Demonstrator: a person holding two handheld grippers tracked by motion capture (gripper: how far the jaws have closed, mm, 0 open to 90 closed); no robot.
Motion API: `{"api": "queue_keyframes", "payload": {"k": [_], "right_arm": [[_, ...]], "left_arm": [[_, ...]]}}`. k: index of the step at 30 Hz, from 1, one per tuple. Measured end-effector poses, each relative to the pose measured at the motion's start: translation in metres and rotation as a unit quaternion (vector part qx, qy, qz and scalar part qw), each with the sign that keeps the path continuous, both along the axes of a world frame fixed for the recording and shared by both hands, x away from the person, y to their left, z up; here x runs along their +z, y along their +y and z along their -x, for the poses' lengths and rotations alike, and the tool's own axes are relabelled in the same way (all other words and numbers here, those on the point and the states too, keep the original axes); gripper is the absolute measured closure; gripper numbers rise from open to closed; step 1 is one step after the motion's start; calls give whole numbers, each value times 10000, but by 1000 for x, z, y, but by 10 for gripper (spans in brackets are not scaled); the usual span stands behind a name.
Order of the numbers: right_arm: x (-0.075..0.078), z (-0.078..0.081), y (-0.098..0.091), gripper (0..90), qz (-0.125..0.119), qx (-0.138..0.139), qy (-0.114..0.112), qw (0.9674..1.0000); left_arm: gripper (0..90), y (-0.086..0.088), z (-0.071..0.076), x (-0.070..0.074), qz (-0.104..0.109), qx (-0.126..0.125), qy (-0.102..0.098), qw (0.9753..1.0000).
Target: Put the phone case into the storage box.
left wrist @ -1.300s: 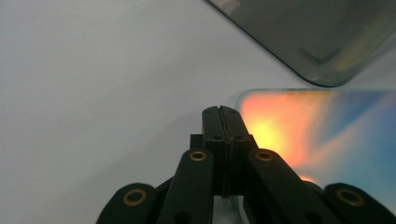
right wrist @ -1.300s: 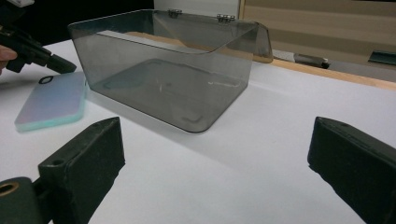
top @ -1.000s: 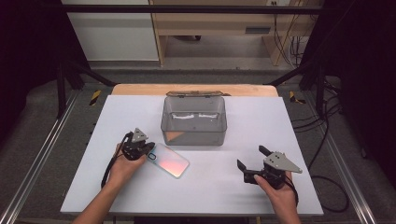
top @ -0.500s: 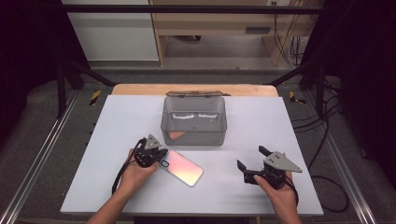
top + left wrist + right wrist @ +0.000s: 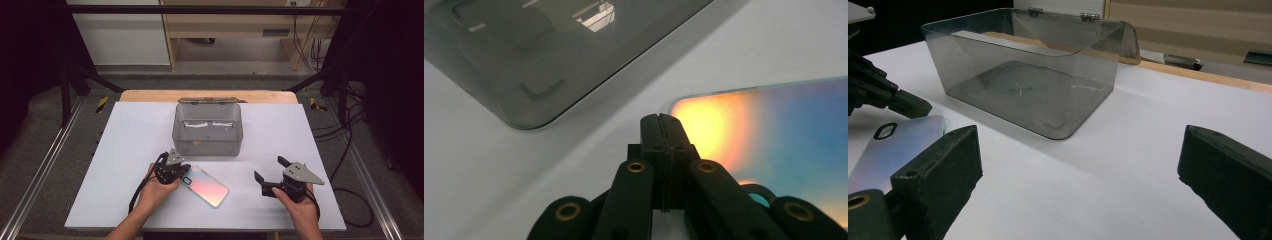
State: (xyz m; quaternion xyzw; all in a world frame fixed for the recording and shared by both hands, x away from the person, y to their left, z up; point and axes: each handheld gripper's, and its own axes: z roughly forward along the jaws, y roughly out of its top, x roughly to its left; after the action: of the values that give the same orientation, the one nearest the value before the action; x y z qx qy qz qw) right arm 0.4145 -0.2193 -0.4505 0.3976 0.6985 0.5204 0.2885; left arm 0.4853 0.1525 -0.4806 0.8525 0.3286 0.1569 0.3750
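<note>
One flat phone case [image 5: 205, 186] is the thing in hand: thin, light and glossy, with an iridescent pink-to-blue back, lying flat on the white table [image 5: 125, 150] just in front of the smoky plastic box [image 5: 207, 129]. It will probably slide at a nudge and flex a little if lifted by one end; being so low on the table, it offers only its edges, so my guess is the short edge or the corner beside the camera cut-out [image 5: 885, 131] is the place to pinch.

Going by size: the table, then the box, open with its hinged lid [image 5: 206, 100] folded back behind it and nothing much inside. Its front wall stands just beyond the case and would have to be cleared to put the case in.

Left gripper [image 5: 181, 172], jaws pressed together with nothing between them, sits at the case's near-box corner, seemingly pushing it. Right gripper [image 5: 271, 169], jaws spread wide and empty, rests well to the right of the box front.
</note>
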Motion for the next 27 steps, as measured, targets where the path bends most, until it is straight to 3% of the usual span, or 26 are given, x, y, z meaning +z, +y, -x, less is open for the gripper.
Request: {"api": "queue_keyframes", "payload": {"k": [9,11,15,17,20,23,24,25,26,27], "right_arm": [[0,0,0,44,17,-25,0,10000],[0,0,0,44,41,-18,-4,10000],[0,0,0,44,74,-53,2,10000],[0,-1,1,43,44,-65,-4,10000],[1,0,3,55,-30,-51,49,10000],[3,2,7,74,-35,16,133,9999],[4,2,9,74,-40,73,185,9998],[4,2,11,75,-57,113,227,9997],[5,3,13,76,-85,163,294,9994],[6,3,14,77,-90,219,336,9992]], "left_arm": [[900,-9,9,-1,95,20,25,9999],[900,-11,11,-2,230,34,67,9997],[900,-14,15,-4,198,29,-7,9998],[900,-14,17,-4,229,75,-102,9997],[900,-7,20,-2,499,269,-268,9980],[900,8,24,10,698,471,-624,9945],[900,8,24,10,698,471,-624,9945],[900,17,29,19,822,522,-827,9918],[900,17,29,19,822,522,-827,9918],[900,27,35,27,858,578,-1043,9891]]}}
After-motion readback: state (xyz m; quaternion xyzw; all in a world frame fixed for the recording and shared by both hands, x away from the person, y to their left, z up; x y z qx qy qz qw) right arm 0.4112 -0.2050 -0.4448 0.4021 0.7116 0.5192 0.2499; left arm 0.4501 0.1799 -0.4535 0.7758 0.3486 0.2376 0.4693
